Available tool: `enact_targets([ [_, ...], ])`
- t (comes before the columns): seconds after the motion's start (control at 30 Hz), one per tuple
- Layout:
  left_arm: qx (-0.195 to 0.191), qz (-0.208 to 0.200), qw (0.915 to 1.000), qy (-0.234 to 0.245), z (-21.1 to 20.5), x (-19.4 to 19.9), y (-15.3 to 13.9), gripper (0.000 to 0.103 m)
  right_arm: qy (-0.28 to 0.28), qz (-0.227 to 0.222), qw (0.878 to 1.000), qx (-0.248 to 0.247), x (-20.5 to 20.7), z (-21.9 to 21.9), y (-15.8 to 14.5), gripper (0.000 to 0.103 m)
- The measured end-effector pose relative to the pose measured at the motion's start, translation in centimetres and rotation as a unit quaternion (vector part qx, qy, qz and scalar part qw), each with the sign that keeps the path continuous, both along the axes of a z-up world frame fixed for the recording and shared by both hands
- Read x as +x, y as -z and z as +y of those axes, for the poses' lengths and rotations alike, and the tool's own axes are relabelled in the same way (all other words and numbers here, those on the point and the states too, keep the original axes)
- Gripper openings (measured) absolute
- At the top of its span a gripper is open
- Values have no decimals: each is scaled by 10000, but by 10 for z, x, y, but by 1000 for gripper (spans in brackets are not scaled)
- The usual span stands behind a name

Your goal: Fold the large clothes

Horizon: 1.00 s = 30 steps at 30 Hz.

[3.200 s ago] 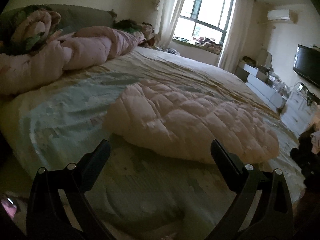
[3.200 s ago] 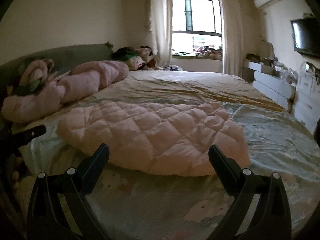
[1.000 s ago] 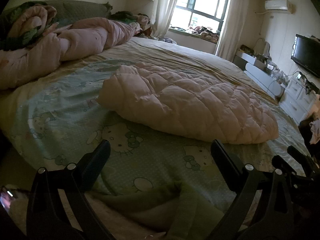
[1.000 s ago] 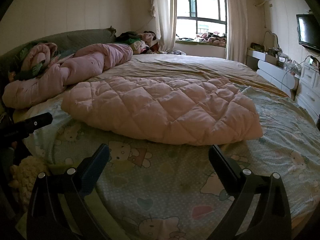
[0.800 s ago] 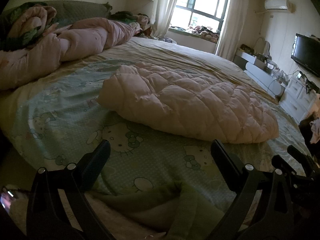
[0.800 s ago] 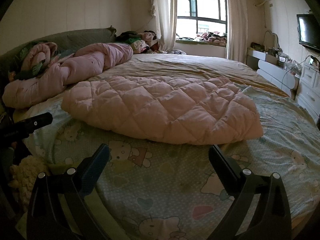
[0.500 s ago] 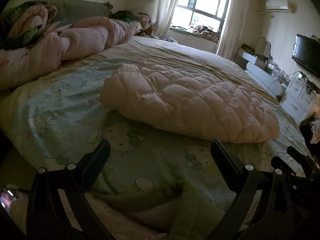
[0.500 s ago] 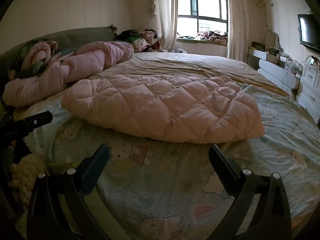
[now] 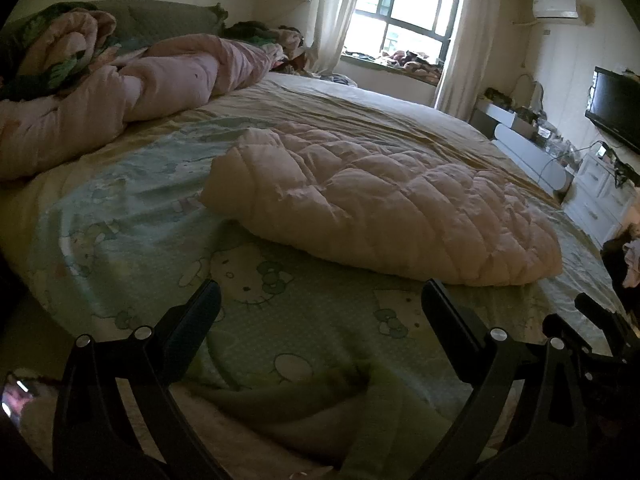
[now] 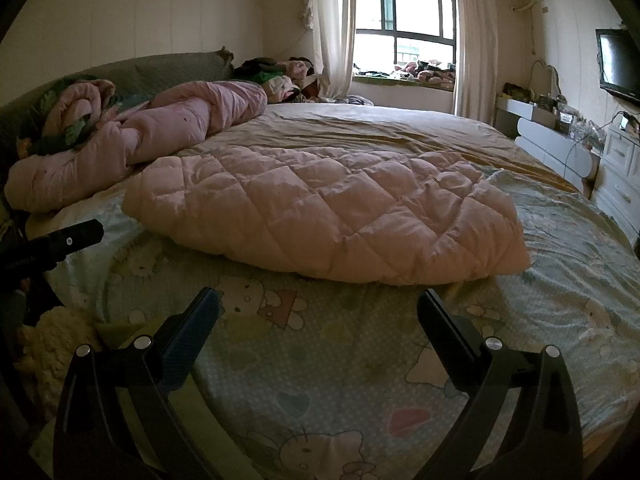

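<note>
A pale pink quilted down garment (image 9: 380, 208) (image 10: 320, 208) lies folded into a flat, puffy block in the middle of the bed. My left gripper (image 9: 320, 300) is open and holds nothing; it hovers over the bed's near edge, short of the garment's front side. My right gripper (image 10: 318, 304) is open too, empty, and sits a little before the garment's front edge. The other tool shows at the right edge of the left wrist view and at the left edge of the right wrist view.
The bed (image 10: 360, 360) carries a light green cartoon-cat sheet. A rolled pink duvet (image 10: 140, 136) and a floral blanket (image 9: 52, 52) lie by the headboard. A clothes pile (image 10: 280, 72) sits near the window. White drawers (image 10: 620, 160) and a TV (image 9: 616, 108) stand at the right.
Over three seconds both grippers drew back from the garment toward the bed's near edge and stayed open. In the last second they have crept slightly forward; the garment has not moved.
</note>
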<state>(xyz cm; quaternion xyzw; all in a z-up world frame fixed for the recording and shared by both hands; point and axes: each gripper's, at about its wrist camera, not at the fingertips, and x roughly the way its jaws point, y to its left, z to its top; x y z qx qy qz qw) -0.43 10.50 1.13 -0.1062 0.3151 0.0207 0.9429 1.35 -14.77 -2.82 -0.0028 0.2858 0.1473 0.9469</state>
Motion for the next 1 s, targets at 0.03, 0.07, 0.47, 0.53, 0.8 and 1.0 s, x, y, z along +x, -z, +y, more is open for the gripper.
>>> enact_targets([
  [0.03,14,5,10000,-16,-2,0,0,94,0,5,10000,-4,0,0,0,99],
  [0.07,14,7,10000,-15,-1,0,0,94,6,4,10000,-1,0,0,0,99],
  [0.47,-97,45,9999,62,3,1,3,94,25,8,10000,-49,1,0,3,99],
  [0.53,-78,66,9999,71,5,1,5,94,63,24,10000,-67,2,-2,5,99],
  [0.8,-102,177,9998,-80,15,4,11,94,491,118,9987,-81,10,-21,11,99],
  [1.0,-290,638,9960,-556,70,28,24,94,2207,357,9745,-184,26,-122,34,99],
])
